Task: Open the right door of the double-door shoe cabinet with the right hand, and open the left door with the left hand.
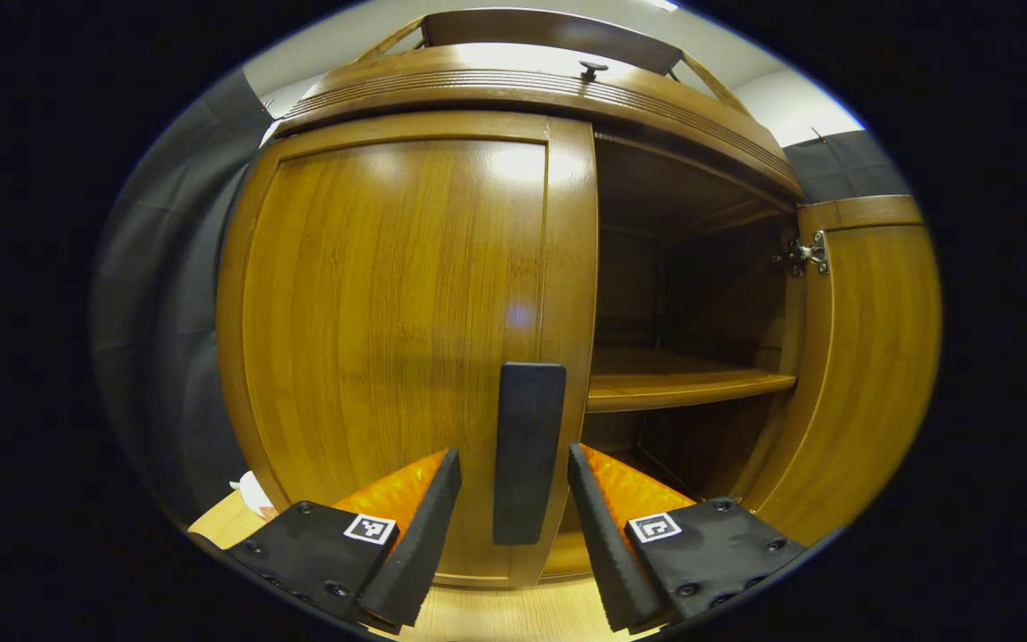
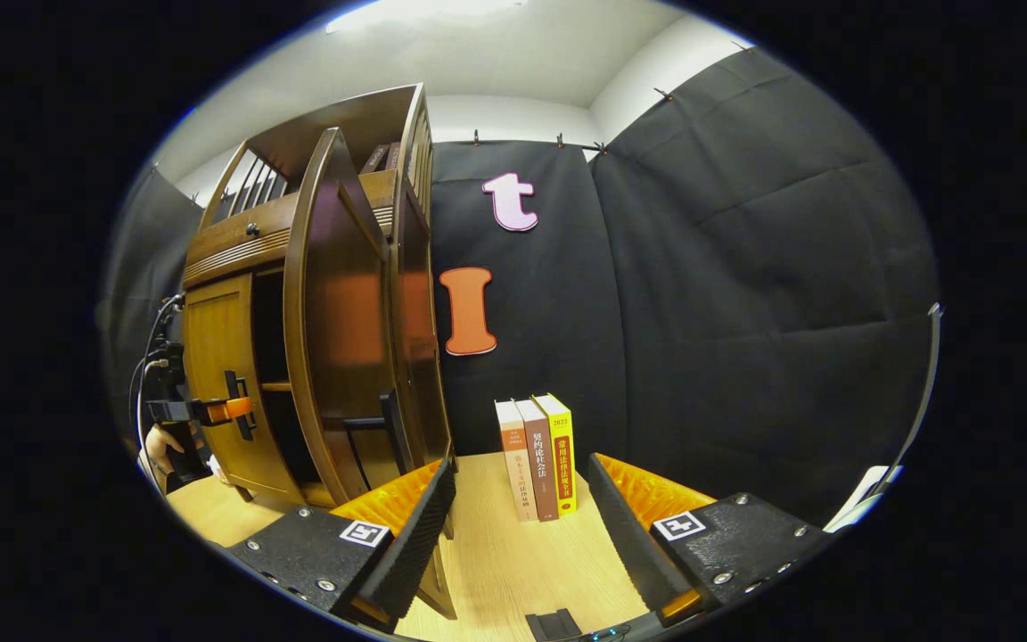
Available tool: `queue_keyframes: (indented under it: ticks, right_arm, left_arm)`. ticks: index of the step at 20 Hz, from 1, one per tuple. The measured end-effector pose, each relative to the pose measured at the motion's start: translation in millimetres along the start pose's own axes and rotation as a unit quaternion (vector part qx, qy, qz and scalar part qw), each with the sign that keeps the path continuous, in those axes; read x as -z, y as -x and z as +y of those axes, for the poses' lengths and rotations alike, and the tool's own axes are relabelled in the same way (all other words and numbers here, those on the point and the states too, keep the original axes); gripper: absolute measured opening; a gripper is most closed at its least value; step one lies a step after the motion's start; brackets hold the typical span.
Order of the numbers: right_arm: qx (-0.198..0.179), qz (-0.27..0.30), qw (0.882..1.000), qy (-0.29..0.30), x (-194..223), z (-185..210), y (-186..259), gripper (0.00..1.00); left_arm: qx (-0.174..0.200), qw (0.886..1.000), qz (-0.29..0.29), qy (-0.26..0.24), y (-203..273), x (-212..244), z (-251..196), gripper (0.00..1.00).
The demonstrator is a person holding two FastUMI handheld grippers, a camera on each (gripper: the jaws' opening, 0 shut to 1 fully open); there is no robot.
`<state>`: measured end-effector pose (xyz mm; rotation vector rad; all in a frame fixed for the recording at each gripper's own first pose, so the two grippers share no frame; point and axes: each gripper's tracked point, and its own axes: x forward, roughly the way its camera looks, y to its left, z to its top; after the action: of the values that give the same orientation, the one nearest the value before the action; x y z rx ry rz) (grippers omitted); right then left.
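The wooden shoe cabinet [image 1: 513, 85] stands close in front in the left gripper view. Its left door [image 1: 389, 303] is closed, with a dark upright handle [image 1: 527, 450] on its right edge. My left gripper [image 1: 513, 526] is open, and the handle sits between its fingers with a gap on each side. The right door [image 1: 870, 357] is swung wide, baring a shelf [image 1: 683, 379] inside. In the right gripper view the open right door [image 2: 335, 339] is edge-on at the left. My right gripper [image 2: 518, 535] is open and holds nothing, just right of that door.
Three upright books [image 2: 536, 455] stand on the light wooden table [image 2: 513, 553] against the black cloth wall. In the right gripper view the left gripper [image 2: 210, 410] and a hand [image 2: 161, 446] holding it are at the left door [image 2: 215, 357].
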<state>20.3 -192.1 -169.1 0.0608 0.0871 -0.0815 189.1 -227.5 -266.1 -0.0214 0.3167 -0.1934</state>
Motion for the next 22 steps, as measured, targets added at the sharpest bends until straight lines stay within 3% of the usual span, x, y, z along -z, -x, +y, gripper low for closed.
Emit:
queue_keyframes:
  ticks: [7,9,12,13,14,15,22]
  right_arm:
    - [0.005,0.007,1.0,-0.009,7,0,1,0.92]
    - [0.008,0.002,1.0,-0.007,4,0,4,0.92]
    - [0.008,-0.001,1.0,-0.004,0,4,10,0.92]
    - [0.006,-0.001,1.0,-0.003,-1,7,12,0.92]
    - [0.008,-0.001,1.0,-0.001,-2,8,14,0.99]
    - [0.008,-0.002,1.0,0.001,-4,10,17,0.99]
    - [0.006,-0.007,1.0,0.01,-15,29,39,0.99]
  left_arm:
    - [0.019,1.0,0.004,0.009,-3,4,-9,0.4]
    - [0.029,0.999,0.0,0.018,2,4,-6,0.39]
    - [0.037,0.999,0.005,0.005,14,6,-7,0.27]
    - [0.038,0.999,0.007,0.001,18,6,-7,0.27]
    - [0.041,0.999,0.009,0.002,23,6,-8,0.27]
    - [0.045,0.999,0.009,0.004,27,5,-7,0.31]
    - [0.071,0.997,0.012,0.002,76,6,4,0.27]
